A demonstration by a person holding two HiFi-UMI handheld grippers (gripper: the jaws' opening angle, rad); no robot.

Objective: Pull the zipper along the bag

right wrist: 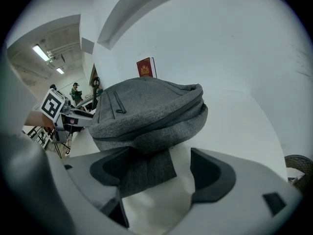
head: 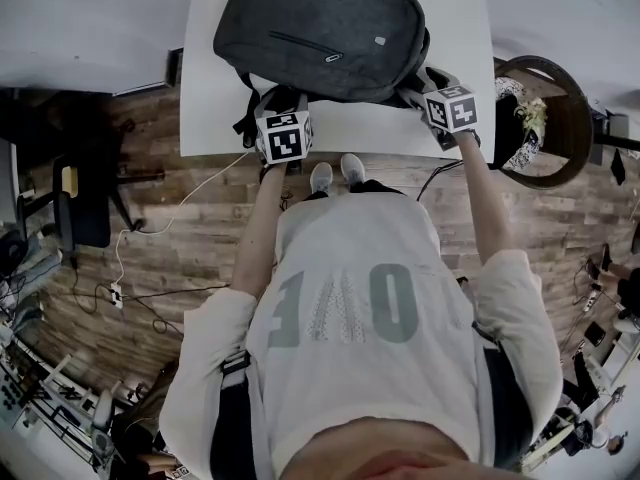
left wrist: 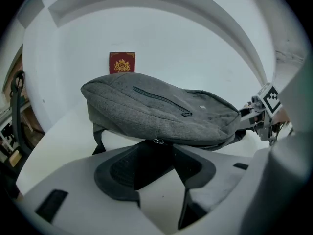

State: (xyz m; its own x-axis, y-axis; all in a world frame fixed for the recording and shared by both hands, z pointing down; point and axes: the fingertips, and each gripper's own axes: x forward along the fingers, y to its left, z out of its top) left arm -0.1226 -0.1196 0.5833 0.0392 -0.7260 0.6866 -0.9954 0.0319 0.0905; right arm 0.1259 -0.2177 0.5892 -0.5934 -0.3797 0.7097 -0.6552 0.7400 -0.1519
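Note:
A grey backpack (head: 325,30) lies flat on the white table (head: 468,28). In the left gripper view the backpack (left wrist: 156,114) fills the middle, and a small metal zipper pull (left wrist: 157,141) hangs at its near edge. My left gripper (left wrist: 161,153) sits right at that pull, its jaws apart with the pull at their tips and not pinched. My right gripper (right wrist: 159,155) is at the bag's right end (right wrist: 151,116). A grey fabric flap (right wrist: 146,170) lies between its jaws against the left one, and the right pad stands clear. Both grippers (head: 280,103) (head: 428,86) touch the bag's near edge.
A red booklet (left wrist: 122,62) leans on the wall behind the bag. Black straps (head: 250,108) hang off the bag's near left side. A round wicker seat (head: 555,118) stands to the right of the table. Cables (head: 150,228) lie on the wooden floor at the left.

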